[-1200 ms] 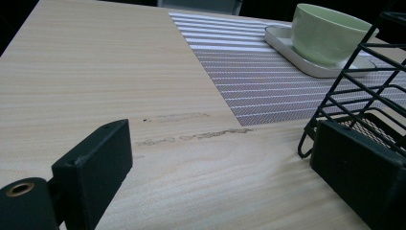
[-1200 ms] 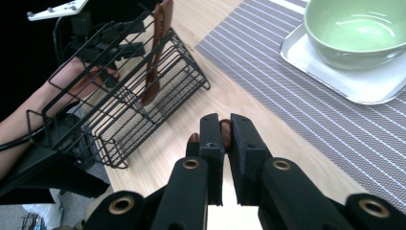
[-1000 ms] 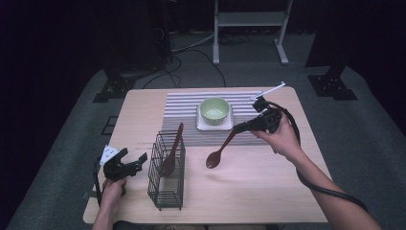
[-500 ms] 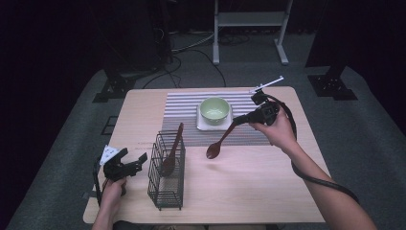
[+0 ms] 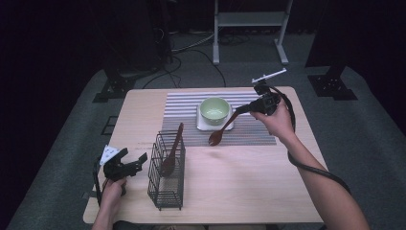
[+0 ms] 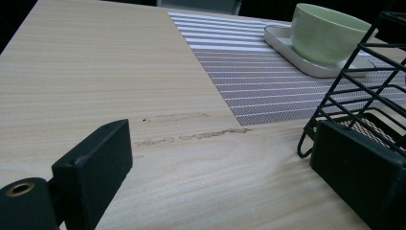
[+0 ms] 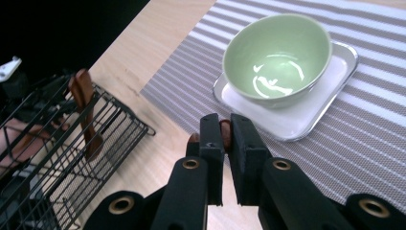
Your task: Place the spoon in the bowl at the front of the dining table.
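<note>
Pinching wooden spoon (image 5: 221, 131): right gripper (image 5: 244, 109) | left gripper (image 5: 136, 162) spread | wood table (image 5: 239, 182), dark room

A staged recording room or lab is suggested rather than a home. A single pale wooden table (image 5: 239, 191) is set on grey carpet (image 5: 62, 158) in the middle of the frame, with darkness all around. Black stand feet (image 5: 112, 88) are seen at upper left and right, a grey metal frame (image 5: 249, 28) at top centre, and cables (image 5: 191, 48) are trailed across the floor behind the table.
</note>
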A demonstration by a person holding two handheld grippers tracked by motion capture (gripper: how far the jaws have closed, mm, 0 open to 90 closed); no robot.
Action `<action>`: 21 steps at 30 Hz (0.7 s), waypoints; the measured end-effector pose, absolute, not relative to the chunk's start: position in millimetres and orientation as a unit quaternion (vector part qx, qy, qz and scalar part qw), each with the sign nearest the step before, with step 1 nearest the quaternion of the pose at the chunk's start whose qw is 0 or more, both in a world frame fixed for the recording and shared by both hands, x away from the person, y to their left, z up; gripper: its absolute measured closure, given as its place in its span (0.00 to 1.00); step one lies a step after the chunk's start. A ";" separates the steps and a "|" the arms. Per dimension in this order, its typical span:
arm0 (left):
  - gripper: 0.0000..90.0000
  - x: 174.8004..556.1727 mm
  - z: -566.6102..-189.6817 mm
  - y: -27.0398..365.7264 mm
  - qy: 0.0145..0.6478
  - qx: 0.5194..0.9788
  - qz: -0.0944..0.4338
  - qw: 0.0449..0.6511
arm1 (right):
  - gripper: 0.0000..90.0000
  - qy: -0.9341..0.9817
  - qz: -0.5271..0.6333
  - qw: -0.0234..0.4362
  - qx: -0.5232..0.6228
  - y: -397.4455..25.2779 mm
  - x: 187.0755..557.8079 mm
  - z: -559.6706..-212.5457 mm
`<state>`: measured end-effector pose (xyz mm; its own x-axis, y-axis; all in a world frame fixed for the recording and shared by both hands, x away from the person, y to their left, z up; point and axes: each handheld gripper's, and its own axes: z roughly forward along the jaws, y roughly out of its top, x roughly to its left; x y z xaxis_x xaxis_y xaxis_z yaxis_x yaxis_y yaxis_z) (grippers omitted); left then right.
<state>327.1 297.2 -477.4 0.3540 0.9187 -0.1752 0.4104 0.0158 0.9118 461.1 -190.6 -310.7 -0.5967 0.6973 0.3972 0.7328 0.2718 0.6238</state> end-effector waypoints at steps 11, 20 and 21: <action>0.07 327.0 -477.4 297.8 0.511 0.650 0.252 0.502 | 0.93 -0.788 -0.403 0.010 -0.466 -188.3 482.6 -301.0; 0.07 326.9 -477.5 297.9 0.512 0.649 0.252 0.503 | 0.93 -0.770 -0.413 0.009 -0.487 -193.5 499.3 -296.9; 0.07 326.9 -477.5 298.0 0.512 0.649 0.252 0.503 | 0.93 -0.767 -0.415 0.011 -0.489 -194.6 500.8 -296.8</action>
